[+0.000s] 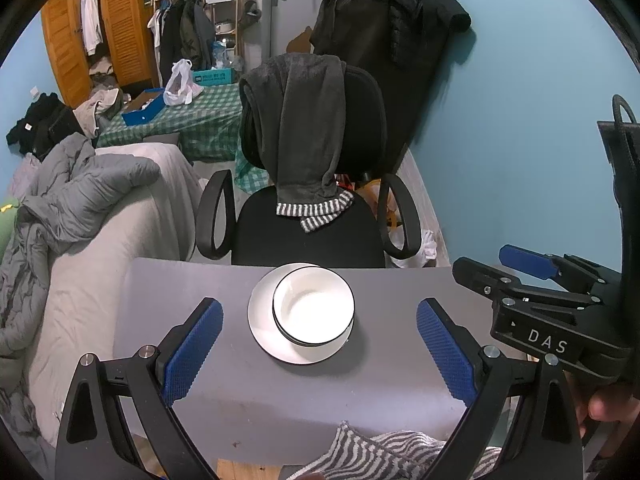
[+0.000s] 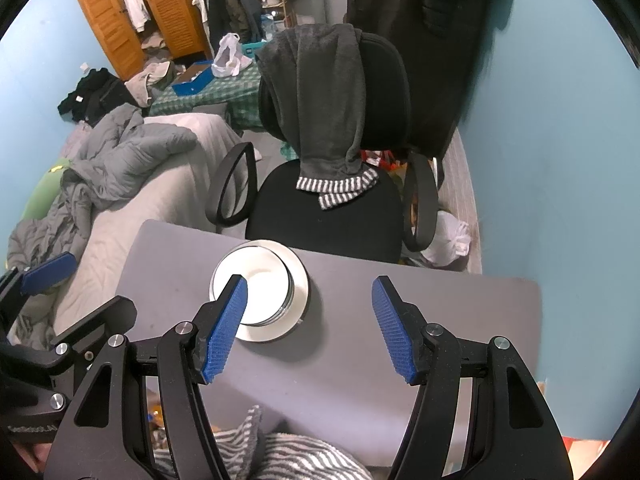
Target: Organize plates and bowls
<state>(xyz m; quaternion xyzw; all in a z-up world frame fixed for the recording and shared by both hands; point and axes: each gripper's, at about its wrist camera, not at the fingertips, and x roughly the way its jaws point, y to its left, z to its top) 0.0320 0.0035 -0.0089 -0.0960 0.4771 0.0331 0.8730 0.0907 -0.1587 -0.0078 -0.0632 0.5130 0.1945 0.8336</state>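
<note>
**A:** Start with the biggest thing ahead of the claws.

**B:** The black office chair (image 1: 312,236), beyond both grippers on the far side of the table, with a dark grey fleece garment (image 1: 300,128) draped over its backrest. Below that comes the grey table (image 1: 192,280), which lies under both grippers.

**A:** And the dishes?

**B:** A white plate (image 1: 262,330) sits on the table near its far edge, just ahead of the left gripper (image 1: 320,340) and lined up with the gap between its fingers. A white bowl with a dark rim (image 1: 314,306) rests on that plate, set toward the plate's far right side. It looks like more than one bowl nested together; I cannot count them.

**A:** How do the claws stand?

**B:** The left gripper has its blue pads spread wide, nothing between them, clear of the dishes. The right gripper (image 2: 310,328) is likewise spread and empty; in its own view the stack lies ahead and to the left, partly behind its left finger (image 2: 226,328). Nearest, a striped grey-and-white cloth (image 1: 372,456) lies under both grippers at the table's near edge.
</note>
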